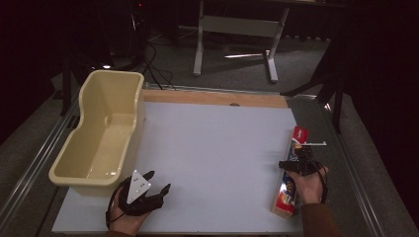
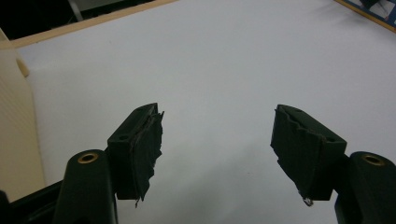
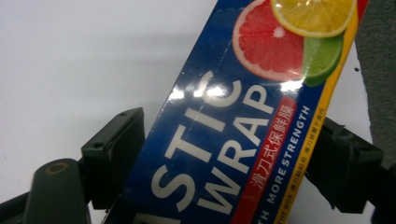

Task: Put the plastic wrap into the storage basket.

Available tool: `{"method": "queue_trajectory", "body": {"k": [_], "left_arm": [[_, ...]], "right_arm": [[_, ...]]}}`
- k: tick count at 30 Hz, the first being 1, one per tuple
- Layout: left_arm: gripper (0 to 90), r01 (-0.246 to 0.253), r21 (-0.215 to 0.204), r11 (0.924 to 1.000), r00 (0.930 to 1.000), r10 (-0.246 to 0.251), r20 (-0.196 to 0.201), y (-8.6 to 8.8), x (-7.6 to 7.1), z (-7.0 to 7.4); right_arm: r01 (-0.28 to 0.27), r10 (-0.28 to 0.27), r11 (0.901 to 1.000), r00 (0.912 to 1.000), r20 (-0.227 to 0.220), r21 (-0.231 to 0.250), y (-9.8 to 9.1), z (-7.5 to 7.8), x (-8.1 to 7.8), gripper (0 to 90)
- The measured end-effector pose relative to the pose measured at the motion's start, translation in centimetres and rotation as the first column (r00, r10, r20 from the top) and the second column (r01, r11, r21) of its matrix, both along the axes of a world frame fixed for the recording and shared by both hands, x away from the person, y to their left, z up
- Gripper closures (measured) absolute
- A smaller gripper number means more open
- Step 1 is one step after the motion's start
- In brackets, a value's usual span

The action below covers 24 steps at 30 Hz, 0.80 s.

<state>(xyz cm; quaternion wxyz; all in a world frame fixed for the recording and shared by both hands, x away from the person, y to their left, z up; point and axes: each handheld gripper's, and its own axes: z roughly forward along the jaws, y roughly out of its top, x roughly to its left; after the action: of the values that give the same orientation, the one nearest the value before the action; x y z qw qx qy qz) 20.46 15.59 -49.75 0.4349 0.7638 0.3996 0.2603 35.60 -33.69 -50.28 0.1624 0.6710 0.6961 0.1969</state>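
Straddling the plastic wrap box (image 3: 233, 140) with my right gripper (image 1: 300, 165) wide open, I feared closing off-centre would skew it.

wrap box (image 3: 224, 140): both ends cut off by frame | basin (image 2: 14, 140): mostly cropped

A dim lab or workshop test area: a white-topped bench (image 1: 217, 148) on metal rails, a bare height-adjustable desk frame (image 1: 237, 29) behind, cables (image 1: 155, 69) trailing across grey carpet.
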Motion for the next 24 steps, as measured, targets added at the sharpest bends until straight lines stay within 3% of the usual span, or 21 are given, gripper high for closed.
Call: {"method": "queue_trajectory", "body": {"k": [3, 5, 6, 9, 10, 11, 12, 15, 17, 21, 24], "left_arm": [[33.2, 0.000, 0.002, 1.0000, 1.0000, 0.000, 0.000, 0.0, 0.1, 0.0], [33.3, 0.001, 0.004, 1.0000, 1.0000, -0.001, -0.001, -0.1, 0.1, 0.0], [33.4, 0.002, 0.004, 1.0000, 1.0000, -0.002, -0.001, -0.1, 0.1, 0.0], [33.5, 0.002, 0.003, 1.0000, 1.0000, -0.002, 0.000, 0.0, 0.1, 0.0], [33.5, 0.002, 0.003, 1.0000, 1.0000, -0.002, 0.000, 0.0, 0.1, 0.0], [33.5, -0.001, -0.001, 1.0000, 1.0000, 0.001, 0.000, 0.0, 0.1, 0.0], [33.5, 0.000, -0.001, 1.0000, 1.0000, 0.000, -0.001, 0.0, 0.1, 0.0], [33.5, 0.000, 0.000, 1.0000, 1.0000, 0.000, -0.002, 0.0, 0.1, 0.0], [33.5, 0.001, -0.002, 1.0000, 1.0000, -0.001, -0.001, 0.0, 0.1, 0.0], [33.5, -0.001, -0.005, 1.0000, 1.0000, 0.001, -0.001, 0.0, 0.1, 0.0], [33.5, 0.001, -0.003, 1.0000, 1.0000, -0.001, 0.001, 0.0, 0.1, 0.0]], "right_arm": [[-0.077, 0.076, 0.9969, 0.9969, -0.019, -0.017, 0.5, 0.2, 0.2, 21.1], [-0.159, 0.159, 0.9867, 0.9870, -0.027, -0.032, 1.3, 0.3, 0.1, 24.2], [-0.200, 0.199, 0.9789, 0.9794, -0.035, -0.041, 1.7, 0.4, 0.0, 26.0], [-0.321, 0.315, 0.9441, 0.9461, -0.073, -0.077, 3.0, 0.7, -0.2, 30.3], [-0.321, 0.315, 0.9441, 0.9461, -0.073, -0.077, 3.0, 0.7, -0.2, 30.3], [-0.357, 0.350, 0.9303, 0.9328, -0.087, -0.085, 3.4, 0.8, -0.3, 31.2], [-0.377, 0.369, 0.9233, 0.9235, -0.106, -0.073, 3.9, 1.0, -0.3, 32.2], [-0.332, 0.323, 0.9419, 0.9358, -0.142, -0.048, 4.0, 1.2, 0.3, 33.0], [-0.312, 0.299, 0.9488, 0.9366, -0.182, -0.046, 4.3, 1.3, 1.0, 34.1], [-0.265, 0.236, 0.9621, 0.9263, -0.294, -0.064, 5.0, 1.4, 2.2, 37.2], [-0.254, 0.211, 0.9642, 0.9115, -0.353, -0.077, 5.3, 1.5, 2.8, 37.8]]}}
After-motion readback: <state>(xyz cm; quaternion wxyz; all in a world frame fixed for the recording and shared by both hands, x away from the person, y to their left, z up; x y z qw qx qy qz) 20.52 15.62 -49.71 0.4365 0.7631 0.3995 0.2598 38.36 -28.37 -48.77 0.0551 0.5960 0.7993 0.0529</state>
